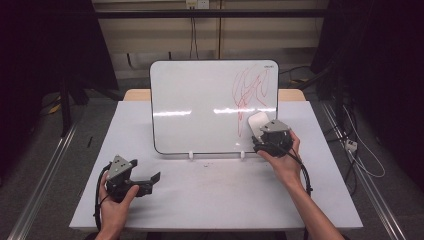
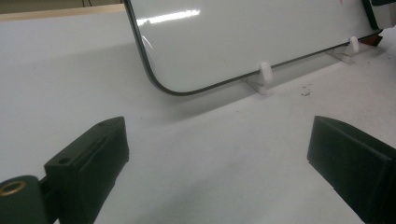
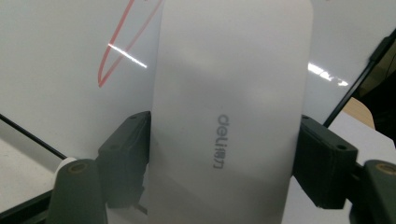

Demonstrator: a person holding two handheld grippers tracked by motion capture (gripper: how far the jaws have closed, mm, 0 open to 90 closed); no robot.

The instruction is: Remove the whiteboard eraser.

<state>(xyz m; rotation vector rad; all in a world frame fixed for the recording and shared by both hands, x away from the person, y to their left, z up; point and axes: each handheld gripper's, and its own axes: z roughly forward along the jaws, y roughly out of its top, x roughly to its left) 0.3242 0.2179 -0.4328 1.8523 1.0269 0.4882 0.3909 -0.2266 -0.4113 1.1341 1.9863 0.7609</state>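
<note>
Gripping eraser [image 3: 229,116] w/ right tool [image 3: 224,158], against whiteboard [image 1: 200,100]

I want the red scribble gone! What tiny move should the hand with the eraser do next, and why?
Probably slide the eraser up the whiteboard onto the red scribble. The right gripper already clamps it by both sides, low on the board, just below the marks.

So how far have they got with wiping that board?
Done: the right tool has the white eraser clamped between its jaws, set against the whiteboard. In hand: it sits at the lower end of the red scribble, apparently about to wipe. Left: the whole scribble looks unwiped, so the erasing itself seems hardly begun. The left tool rests open on the table, holding nothing.
</note>
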